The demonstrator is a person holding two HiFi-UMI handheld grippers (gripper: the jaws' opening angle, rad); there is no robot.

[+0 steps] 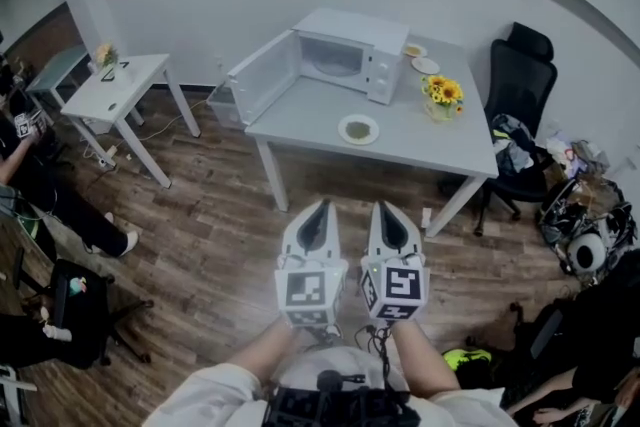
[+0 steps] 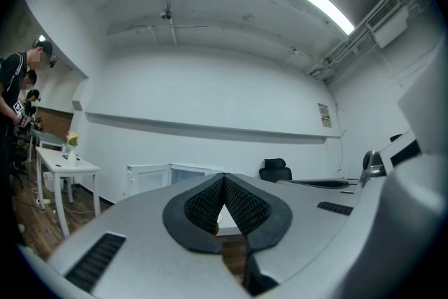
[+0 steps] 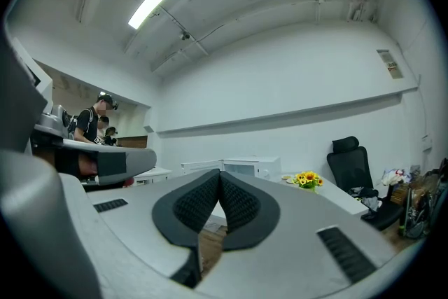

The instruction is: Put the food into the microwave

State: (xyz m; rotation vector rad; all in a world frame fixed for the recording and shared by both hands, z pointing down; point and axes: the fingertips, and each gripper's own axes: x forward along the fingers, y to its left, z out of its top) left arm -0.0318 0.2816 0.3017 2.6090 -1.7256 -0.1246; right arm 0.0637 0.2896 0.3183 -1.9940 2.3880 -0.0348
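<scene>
A white microwave stands at the back of a grey table with its door swung open to the left. A plate of green food lies on the table in front of it. My left gripper and right gripper are held side by side over the wooden floor, well short of the table's near edge. Both are shut with nothing between the jaws. The microwave shows small beyond the tips of the right gripper, and it shows faintly past the left gripper.
A vase of sunflowers and two small plates sit on the table's right side. A black office chair stands to the right, a small white side table to the left. People sit at the left and right edges. Bags lie at right.
</scene>
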